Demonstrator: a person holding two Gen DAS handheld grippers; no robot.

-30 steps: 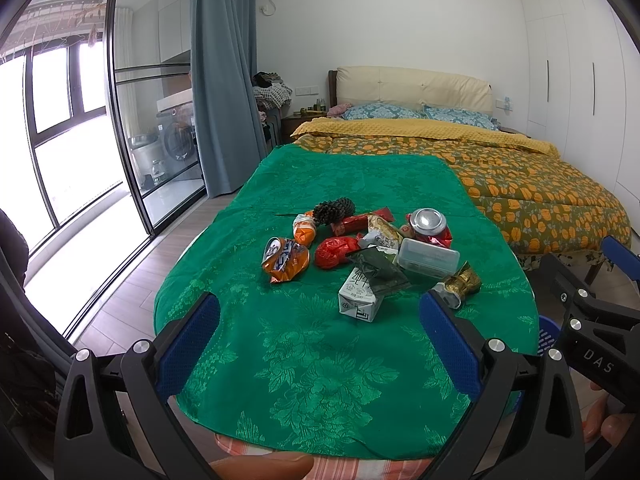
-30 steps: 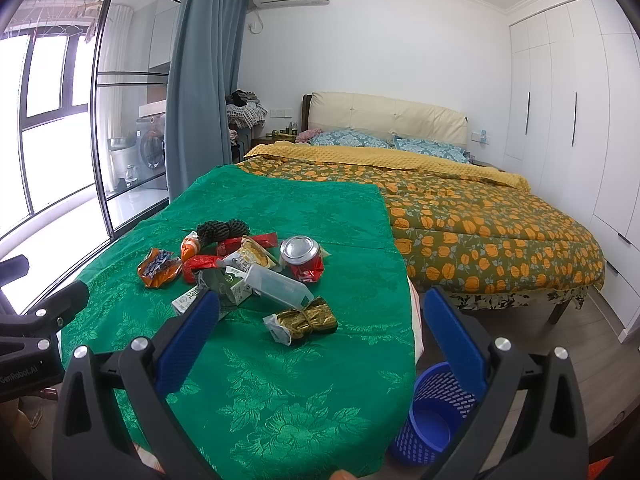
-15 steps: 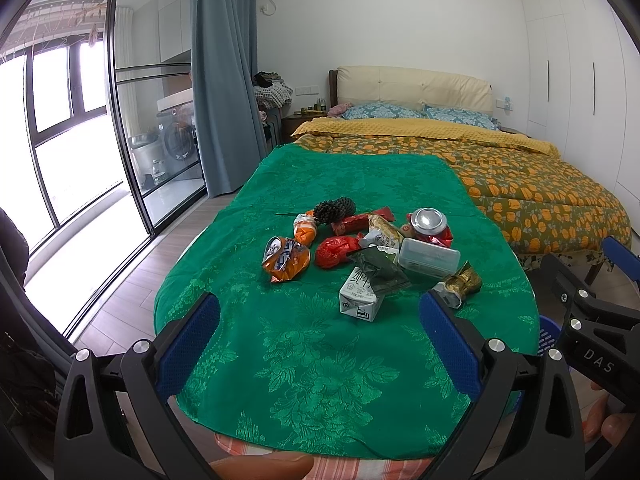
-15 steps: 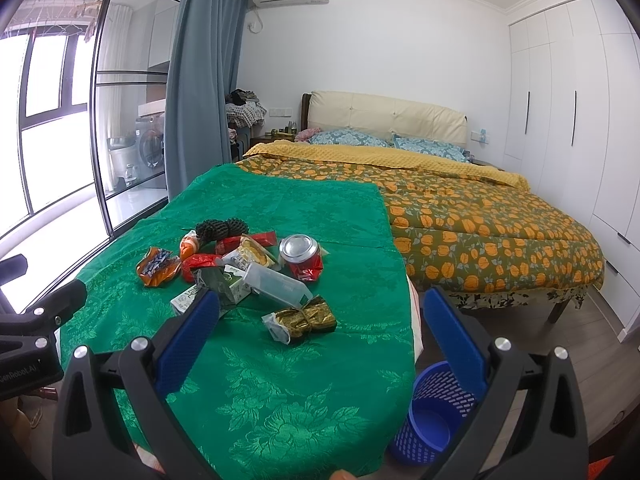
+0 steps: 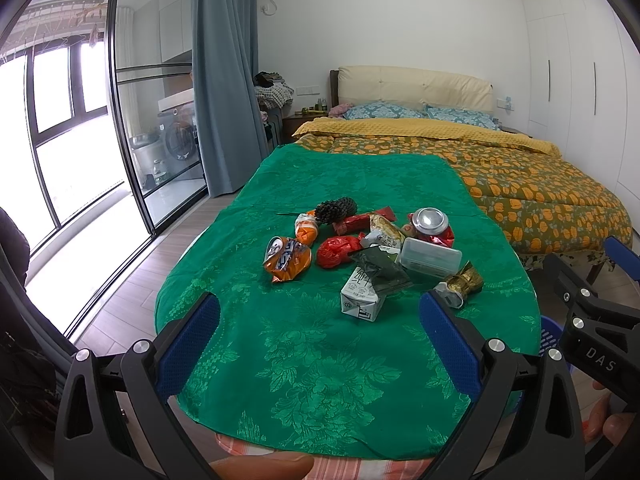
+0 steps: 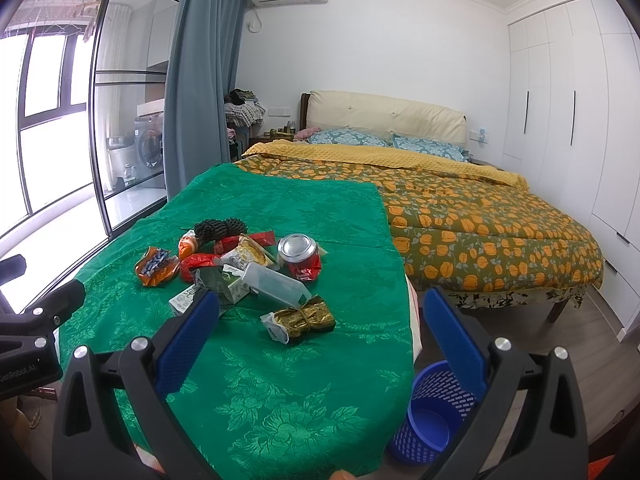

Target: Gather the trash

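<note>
Trash pile [image 5: 372, 248] unmoved on green cloth [image 5: 320, 352] since a second ago; left gripper [image 5: 320, 340] and right gripper [image 6: 320, 336] both wide, empty (nothing collected); blue basket [image 6: 432, 412] right of cloth.

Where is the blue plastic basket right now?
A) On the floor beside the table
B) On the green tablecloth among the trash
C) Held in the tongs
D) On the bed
A: the right wrist view shows the blue basket standing empty on the wooden floor just off the edge of the green tablecloth, while both the left tongs and the right tongs are open and hold nothing.
</note>
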